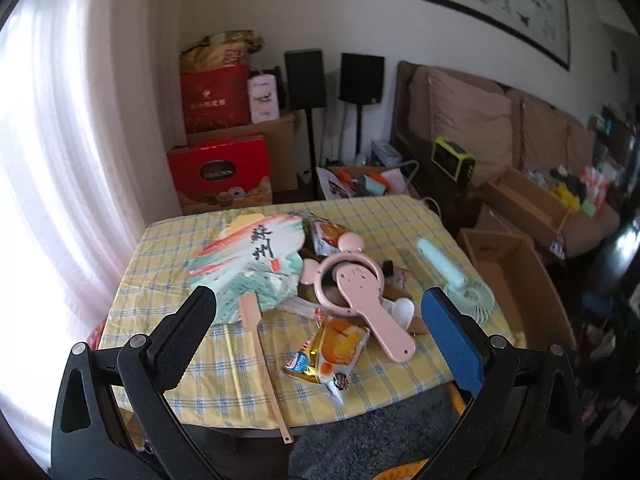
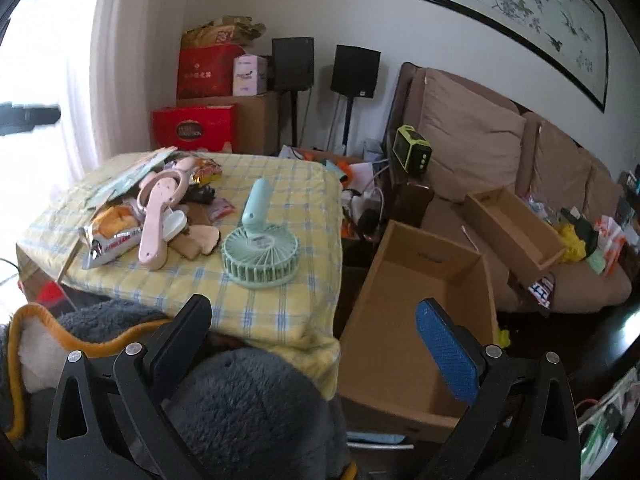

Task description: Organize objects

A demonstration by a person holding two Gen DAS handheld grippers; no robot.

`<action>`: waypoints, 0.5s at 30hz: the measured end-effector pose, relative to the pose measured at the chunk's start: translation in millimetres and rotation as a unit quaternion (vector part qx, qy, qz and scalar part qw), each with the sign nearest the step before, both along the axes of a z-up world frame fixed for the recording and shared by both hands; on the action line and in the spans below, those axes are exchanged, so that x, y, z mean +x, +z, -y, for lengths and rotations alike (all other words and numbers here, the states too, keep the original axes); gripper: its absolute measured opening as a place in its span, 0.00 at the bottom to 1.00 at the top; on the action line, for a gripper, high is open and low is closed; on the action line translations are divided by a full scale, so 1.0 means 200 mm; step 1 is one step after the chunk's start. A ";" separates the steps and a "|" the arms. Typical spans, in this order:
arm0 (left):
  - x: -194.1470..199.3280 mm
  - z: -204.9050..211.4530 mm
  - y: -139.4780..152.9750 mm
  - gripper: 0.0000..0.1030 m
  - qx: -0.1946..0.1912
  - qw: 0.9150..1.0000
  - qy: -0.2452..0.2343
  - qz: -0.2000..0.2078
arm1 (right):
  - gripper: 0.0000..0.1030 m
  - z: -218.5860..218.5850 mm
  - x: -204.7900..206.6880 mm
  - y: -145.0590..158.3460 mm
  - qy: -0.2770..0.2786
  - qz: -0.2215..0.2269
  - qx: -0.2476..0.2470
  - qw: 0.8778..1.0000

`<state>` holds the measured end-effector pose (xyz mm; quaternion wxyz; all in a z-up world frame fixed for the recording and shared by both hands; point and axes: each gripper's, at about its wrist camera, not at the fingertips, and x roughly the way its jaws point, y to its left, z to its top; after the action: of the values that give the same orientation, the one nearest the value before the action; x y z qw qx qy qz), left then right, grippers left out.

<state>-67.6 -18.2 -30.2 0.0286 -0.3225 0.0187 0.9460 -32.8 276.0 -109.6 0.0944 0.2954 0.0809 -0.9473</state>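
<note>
A pile lies on the yellow checked table (image 1: 384, 216): a painted paper fan (image 1: 248, 268) with a long wooden handle, a pink mouse-eared hand fan (image 1: 360, 296), an orange snack packet (image 1: 332, 352) and a mint handheld fan (image 1: 460, 280). My left gripper (image 1: 320, 316) hovers open above the near side of the pile, empty. In the right wrist view the mint handheld fan (image 2: 260, 252) stands on the table (image 2: 280, 184), with the pink hand fan (image 2: 160, 216) and snack packet (image 2: 112, 236) to its left. My right gripper (image 2: 316, 328) is open and empty over the table's near right corner.
An open cardboard box (image 2: 420, 300) sits on the floor right of the table; a second box (image 2: 516, 224) rests on the brown sofa (image 2: 480, 152). Grey fleece clothing (image 2: 248, 412) fills the near foreground. Red gift boxes (image 1: 218, 168) and two black speakers (image 1: 362, 78) stand behind.
</note>
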 end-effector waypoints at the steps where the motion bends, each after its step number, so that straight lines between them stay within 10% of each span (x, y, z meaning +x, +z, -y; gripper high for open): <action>1: 0.00 -0.02 -0.01 1.00 -0.012 1.000 -0.006 0.003 | 1.00 -0.02 -0.02 0.00 0.004 -0.003 -0.015 1.000; 15: -0.06 -0.01 -0.13 1.00 -0.028 0.999 -0.003 0.033 | 1.00 0.04 -0.34 -0.15 0.069 0.036 -0.036 0.996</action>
<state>-79.2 -15.4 -56.6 0.0225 -0.3537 0.0452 0.9340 -101.7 268.5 -139.6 0.1728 0.3198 0.0638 -0.9294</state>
